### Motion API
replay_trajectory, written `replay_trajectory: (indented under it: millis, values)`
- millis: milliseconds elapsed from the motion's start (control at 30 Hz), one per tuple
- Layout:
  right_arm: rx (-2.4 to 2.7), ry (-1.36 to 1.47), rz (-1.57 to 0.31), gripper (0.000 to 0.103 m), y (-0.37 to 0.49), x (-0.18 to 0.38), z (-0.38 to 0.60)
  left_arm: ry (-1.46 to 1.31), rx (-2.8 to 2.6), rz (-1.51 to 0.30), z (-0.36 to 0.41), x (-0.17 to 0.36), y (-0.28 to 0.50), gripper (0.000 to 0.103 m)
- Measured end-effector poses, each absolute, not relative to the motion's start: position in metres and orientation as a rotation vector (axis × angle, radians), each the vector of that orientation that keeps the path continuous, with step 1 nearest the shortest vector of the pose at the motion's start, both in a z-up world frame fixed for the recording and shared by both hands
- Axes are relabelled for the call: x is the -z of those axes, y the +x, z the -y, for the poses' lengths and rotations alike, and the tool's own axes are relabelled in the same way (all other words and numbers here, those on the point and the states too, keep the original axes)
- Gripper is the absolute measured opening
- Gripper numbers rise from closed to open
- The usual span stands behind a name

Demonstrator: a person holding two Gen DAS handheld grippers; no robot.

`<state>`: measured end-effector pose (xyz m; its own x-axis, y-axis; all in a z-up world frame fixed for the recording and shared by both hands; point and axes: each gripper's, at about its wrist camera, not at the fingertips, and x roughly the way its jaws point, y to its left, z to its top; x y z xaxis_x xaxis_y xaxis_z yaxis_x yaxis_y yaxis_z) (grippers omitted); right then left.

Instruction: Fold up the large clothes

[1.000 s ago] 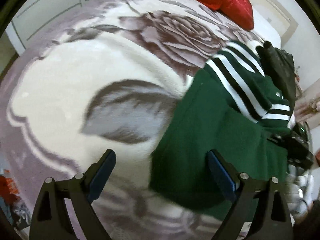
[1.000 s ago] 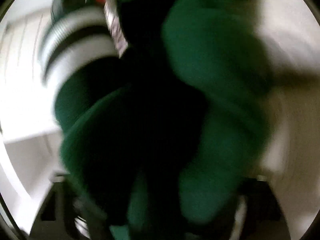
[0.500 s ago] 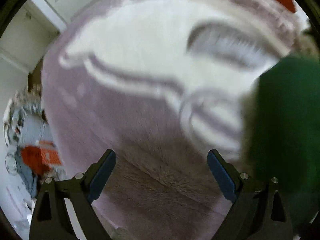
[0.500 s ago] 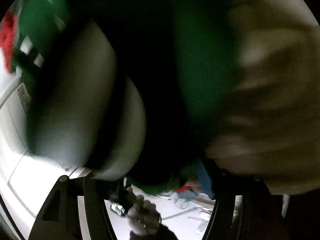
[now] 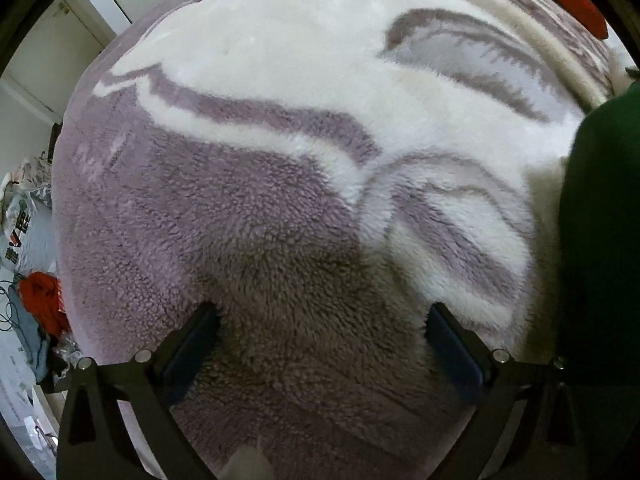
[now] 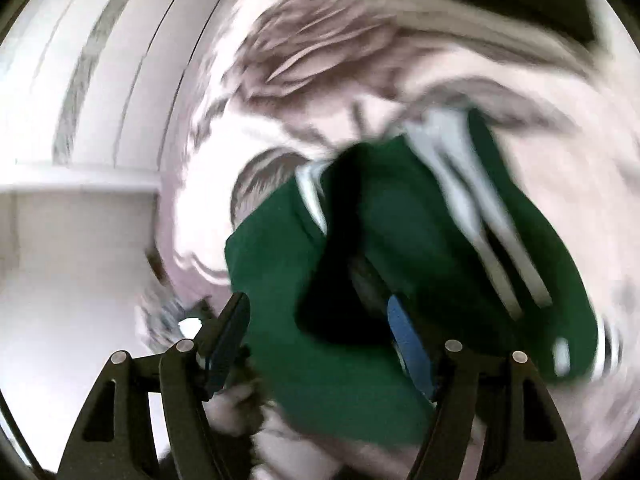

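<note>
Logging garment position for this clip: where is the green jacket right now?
The green jacket lies bunched on the fleece blanket, filling the right wrist view's centre; in the left wrist view it only edges in at the right.

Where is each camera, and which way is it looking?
Left wrist: sits on the left gripper, looking steeply down at the fluffy purple-and-white blanket; both open fingers show, nothing between them.
Right wrist: sits on the right gripper, looking down at the dark green jacket with white stripes; its opening fingers show, green cloth between them, the picture blurred.
Both views share the blanket and the green jacket.
</note>
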<state>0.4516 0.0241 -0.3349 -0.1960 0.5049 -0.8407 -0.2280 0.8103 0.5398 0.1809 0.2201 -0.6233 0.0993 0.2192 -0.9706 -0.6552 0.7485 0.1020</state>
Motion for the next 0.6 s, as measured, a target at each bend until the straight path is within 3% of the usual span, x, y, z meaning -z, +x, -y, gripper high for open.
replay_trajectory:
  millis: [67,100,133,267,433,600]
  values:
    - [-0.688,0.205,-1.819,0.072,0.446,0.378,-0.050,-0.413,-0.680,-1.294,-0.220,0.604,0.176,0.103]
    - [-0.691,0.234,-1.840,0.059,0.451,0.381,-0.058,-0.418,-0.685,-1.275,-0.219,0.593,0.172,0.103]
    - [-0.700,0.243,-1.855,0.010,0.450,0.381,-0.057,-0.427,-0.684,-1.252,-0.217,0.581,0.169,0.103]
    - [-0.659,0.314,-1.750,0.007,0.458,0.331,-0.023,-0.494,-0.617,-1.123,-0.197,0.516,0.163,0.103]
    - [-0.523,0.337,-1.533,0.003,0.499,0.258,0.027,-0.625,-0.412,-1.060,-0.161,0.494,0.193,0.103]
    - [-0.449,0.195,-1.665,0.003,0.532,0.335,0.040,-0.615,-0.331,-1.173,-0.129,0.540,0.240,0.103]
